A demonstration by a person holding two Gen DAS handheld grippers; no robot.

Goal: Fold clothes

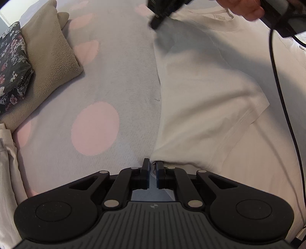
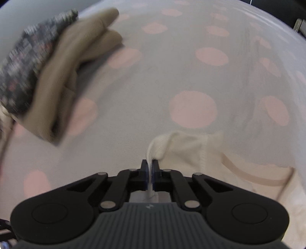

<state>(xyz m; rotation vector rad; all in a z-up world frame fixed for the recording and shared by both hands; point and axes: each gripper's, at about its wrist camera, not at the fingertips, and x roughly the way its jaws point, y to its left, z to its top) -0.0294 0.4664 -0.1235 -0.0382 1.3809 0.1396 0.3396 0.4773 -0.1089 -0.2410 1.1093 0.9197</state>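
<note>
Cream T-shirt (image 1: 200,92) flat on dotted bedspread (image 1: 114,76), left tongs (image 1: 152,168) pinching its edge at 6 o'clock, right tongs (image 2: 151,168) pinching a shoulder fold, folded tan garment (image 1: 51,63) at 10 o'clock.

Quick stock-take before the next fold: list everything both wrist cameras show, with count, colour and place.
T-shirt: one, cream, flat on the bed, right side, sleeve folded in.
Bedspread: one, grey with pink dots, underneath everything.
Fleece garment: one, tan, folded, far left.
Floral garment: one, dark, stacked on the fleece.
Pale fabric: one, off-white, left edge; type unclear.
Cable: one, black, trailing over the shirt.
Left tongs: shut on the shirt's lower edge.
Right tongs: shut on a shirt fold.
Hand: one, top right, on the right tool.
</note>
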